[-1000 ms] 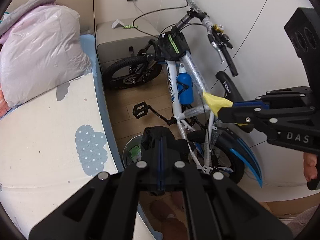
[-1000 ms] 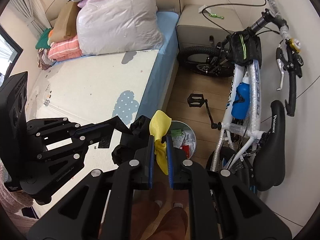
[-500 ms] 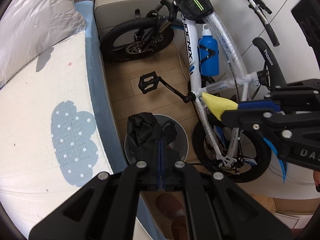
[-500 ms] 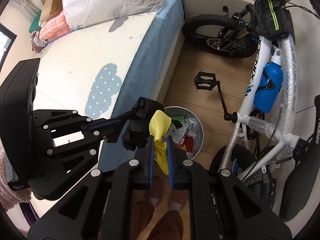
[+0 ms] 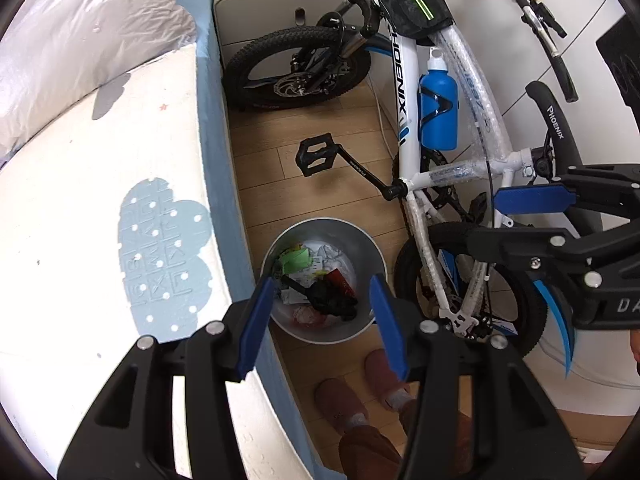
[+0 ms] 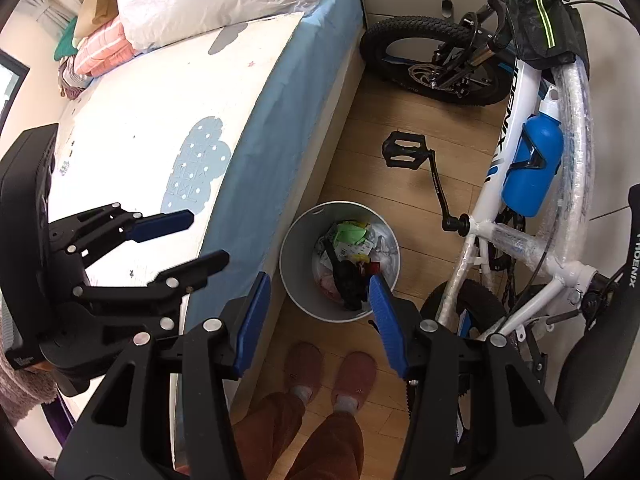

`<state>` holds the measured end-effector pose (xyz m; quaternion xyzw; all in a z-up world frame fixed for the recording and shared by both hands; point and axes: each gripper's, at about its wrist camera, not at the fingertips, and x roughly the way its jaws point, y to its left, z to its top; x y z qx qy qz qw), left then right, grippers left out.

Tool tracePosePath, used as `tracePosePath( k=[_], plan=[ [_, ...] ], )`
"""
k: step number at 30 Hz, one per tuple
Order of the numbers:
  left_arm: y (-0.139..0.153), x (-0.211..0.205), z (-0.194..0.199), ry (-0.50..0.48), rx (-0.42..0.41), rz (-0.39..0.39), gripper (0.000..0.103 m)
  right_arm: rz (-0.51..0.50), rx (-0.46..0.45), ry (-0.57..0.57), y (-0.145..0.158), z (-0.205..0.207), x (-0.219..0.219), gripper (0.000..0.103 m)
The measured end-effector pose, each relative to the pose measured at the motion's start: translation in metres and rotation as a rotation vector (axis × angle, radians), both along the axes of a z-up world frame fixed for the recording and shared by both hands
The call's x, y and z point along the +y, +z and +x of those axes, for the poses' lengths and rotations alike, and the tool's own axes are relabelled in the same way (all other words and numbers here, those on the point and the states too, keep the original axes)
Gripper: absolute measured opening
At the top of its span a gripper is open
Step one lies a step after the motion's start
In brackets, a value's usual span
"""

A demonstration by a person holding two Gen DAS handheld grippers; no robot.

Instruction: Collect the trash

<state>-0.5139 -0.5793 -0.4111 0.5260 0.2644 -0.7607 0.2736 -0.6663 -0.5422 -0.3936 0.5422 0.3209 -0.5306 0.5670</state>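
Hovering above a round grey trash bin (image 5: 370,248), the left gripper (image 5: 322,294) points steeply down with its blue-padded jaws opening and nothing between them. The bin sits on the wood floor straight below its fingertips, holding crumpled paper, a green scrap (image 5: 295,259) and a black crumpled piece (image 5: 332,300) lying on top of the pile. The right gripper (image 6: 318,294) hangs just beside the left one, to its right, jaws likewise opening and empty; from its own camera the bin (image 6: 296,256) lies just ahead of its fingertips, with the black piece (image 6: 350,280) close to its right pad. To the left of both grippers runs the bed (image 5: 100,216) with a blue sheet edge. To the right stands a white bicycle (image 5: 404,120) carrying a blue bottle (image 5: 440,112). Below the grippers are the person's feet in pink slippers (image 6: 330,372).
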Motion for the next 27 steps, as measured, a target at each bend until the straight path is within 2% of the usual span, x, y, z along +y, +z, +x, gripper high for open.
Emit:
tracePosePath(
  k=[4,9,10,13,17,21,24,27],
  plan=[
    [0.023,0.007,0.01,0.036,0.005,-0.023,0.051,-0.002,0.008,0.019,0.018,0.002,0.009,0.05],
    [0.063,0.02,0.031,0.13,0.022,-0.044,0.052,-0.032,0.023,0.075,0.056,0.015,0.017,0.05],
    [0.073,0.024,0.036,0.154,0.022,-0.053,0.055,-0.04,0.029,0.093,0.064,0.019,0.019,0.052],
    [0.104,0.038,0.055,0.248,0.04,-0.084,0.067,-0.071,0.056,0.168,0.093,0.037,0.023,0.059],
    [0.138,0.059,0.083,0.371,0.051,-0.091,0.073,-0.106,0.047,0.27,0.128,0.065,0.027,0.063],
    [0.165,0.083,0.122,0.507,0.022,-0.118,0.074,-0.153,0.035,0.403,0.162,0.105,0.03,0.074],
    [0.184,0.106,0.159,0.635,0.002,-0.131,0.075,-0.186,0.03,0.53,0.184,0.146,0.033,0.075],
    [0.202,0.133,0.198,0.778,-0.053,-0.161,0.076,-0.214,0.0,0.666,0.203,0.189,0.036,0.075]
  ],
)
